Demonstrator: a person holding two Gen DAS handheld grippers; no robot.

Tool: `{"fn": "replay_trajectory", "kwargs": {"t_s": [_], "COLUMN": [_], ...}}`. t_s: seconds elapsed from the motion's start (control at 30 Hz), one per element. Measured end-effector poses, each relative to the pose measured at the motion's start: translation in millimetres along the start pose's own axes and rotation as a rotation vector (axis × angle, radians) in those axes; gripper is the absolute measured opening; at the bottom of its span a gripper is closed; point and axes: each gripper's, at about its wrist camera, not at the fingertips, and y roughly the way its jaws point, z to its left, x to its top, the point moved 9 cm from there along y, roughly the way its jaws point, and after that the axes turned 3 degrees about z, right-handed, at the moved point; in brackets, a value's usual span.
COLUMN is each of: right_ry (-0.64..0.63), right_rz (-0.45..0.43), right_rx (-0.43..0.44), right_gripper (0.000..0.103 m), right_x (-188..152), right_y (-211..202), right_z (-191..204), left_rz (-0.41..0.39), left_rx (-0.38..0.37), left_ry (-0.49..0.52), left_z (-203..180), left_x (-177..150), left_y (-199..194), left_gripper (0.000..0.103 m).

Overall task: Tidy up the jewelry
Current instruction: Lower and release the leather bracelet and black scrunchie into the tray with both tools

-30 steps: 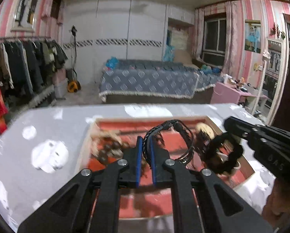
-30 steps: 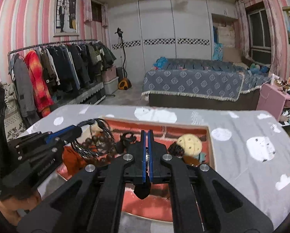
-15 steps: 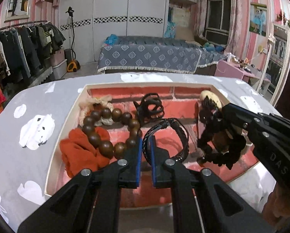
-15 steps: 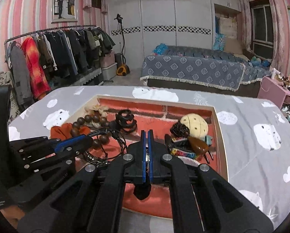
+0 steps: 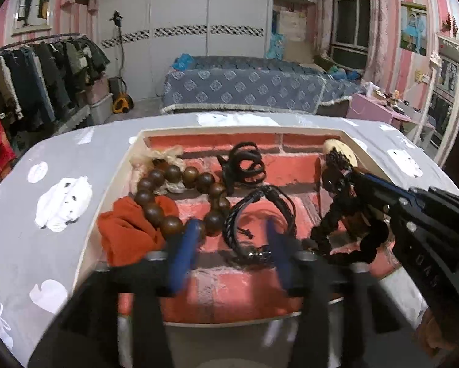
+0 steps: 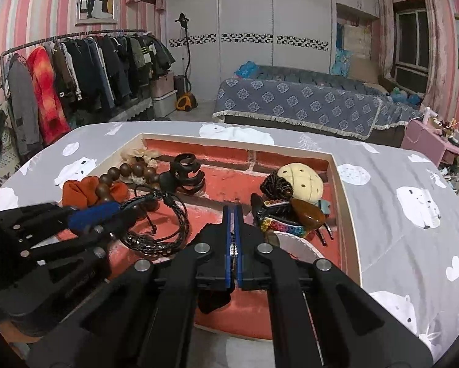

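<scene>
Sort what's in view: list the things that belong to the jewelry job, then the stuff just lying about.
Job: tray; wooden bead bracelet; braided leather bracelet; black bead bracelet, held in right gripper; left gripper.

Lying about: bed; clothes rack; garment steamer.

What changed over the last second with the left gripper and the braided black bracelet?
The left gripper lowered the braided black leather bracelet into the red brick-patterned tray and opened, letting it go; it now lies beside the brown wooden bead bracelet. The right gripper stayed shut on the black beaded bracelet.
</scene>
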Motion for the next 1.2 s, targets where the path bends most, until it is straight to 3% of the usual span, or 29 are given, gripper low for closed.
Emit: {"fn": "replay_trajectory", "kwargs": {"t_s": [0.23,0.33,0.4,0.47,0.8,0.87,1.03,1.2], "right_ry": [-0.015,-0.006,0.005,0.005,0.009,0.010,0.017,0.038], "right_rz": [-0.019,-0.037,-0.047,-0.052,-0.070,-0.075,-0.104,-0.119], "right_rx": [-0.021,-0.045,-0.048,-0.053,-0.066,-0.072,-0.086,-0.099], "right_gripper": [0.007,0.036,0.038,0.038,0.039,0.048,0.063,0.066], "right_x": [1.7,2.3,3.5,3.7,6.6,7.1,10.7,15.4], "right_y": [-1.3,-3.6,-5.3,-6.4,-13.4,-15.2,-22.7,-29.4], "right_z": [3.0,-1.4,-4.2,-5.2,-10.7,-11.8,-15.1,-21.5], "left_rz": [-0.006,-0.008,-0.011,-0.025,-0.059,-0.080,-0.102,-0.138], "left_rx": [0.009,0.010,0.014,0.026,0.032,0.043,0.055,0.085], "left_ry": [0.006,0.004,0.003,0.002,-0.001,-0.002,-0.025,-0.058], "left_z": [0.9,1.3,1.0,0.2,0.6,0.8,7.4,22.6], "left_x": [-0.7,-0.9,-0.4,1.1,5.0,6.8,11.0,20.8], "left_y": [-3.8,-5.5,-6.1,-8.1,-14.9,-17.9,-21.8,-28.9], "left_gripper": [0.051,0.051,0.054,0.065,0.068,0.076,0.077,0.077]}}
